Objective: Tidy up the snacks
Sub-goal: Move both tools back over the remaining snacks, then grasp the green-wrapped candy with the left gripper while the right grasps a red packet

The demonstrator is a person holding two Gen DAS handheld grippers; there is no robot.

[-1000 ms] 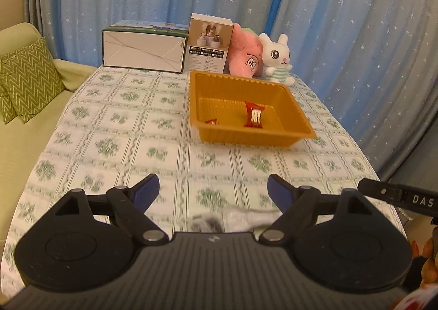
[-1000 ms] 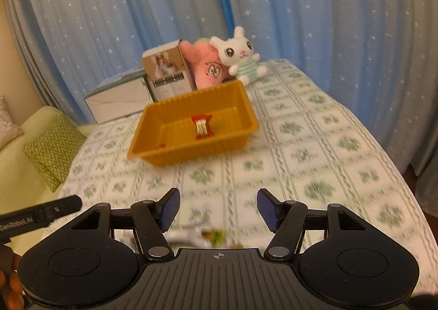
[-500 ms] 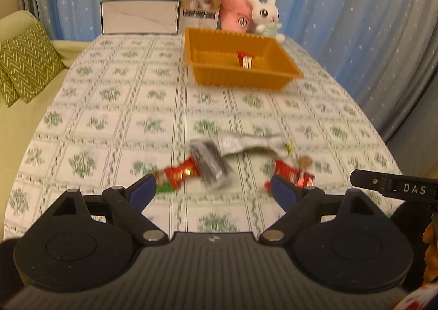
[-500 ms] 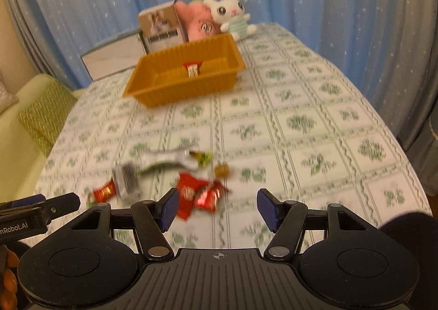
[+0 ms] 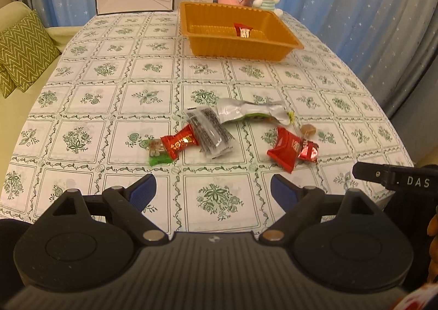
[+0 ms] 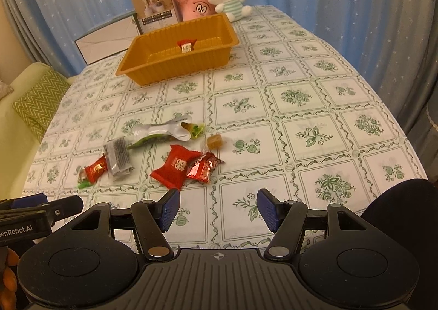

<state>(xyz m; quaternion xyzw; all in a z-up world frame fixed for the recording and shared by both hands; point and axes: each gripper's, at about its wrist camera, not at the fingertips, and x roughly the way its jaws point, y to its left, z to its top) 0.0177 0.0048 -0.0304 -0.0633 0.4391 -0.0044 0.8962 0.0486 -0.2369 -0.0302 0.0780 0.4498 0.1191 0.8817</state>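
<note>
Both claws, left gripper (image 5: 213,192) and right gripper (image 6: 218,210), hang open and empty over snacks (image 5: 210,132) heaped near the table's (image 5: 109,85) front edge, well short of the orange tray (image 6: 153,74); overlapping wrappers risk a double pickup.

Left hand-held gripper (image 5: 213,191) and right hand-held gripper (image 6: 218,207) angle downward, jaws apart, empty.

Black hand-held gripper (image 5: 213,189) — blue pads (image 5: 143,191)

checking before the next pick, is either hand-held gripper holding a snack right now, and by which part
Nothing is held. The left hand-held gripper and right hand-held gripper are both open and empty; the loose snacks lie on the tablecloth.
</note>
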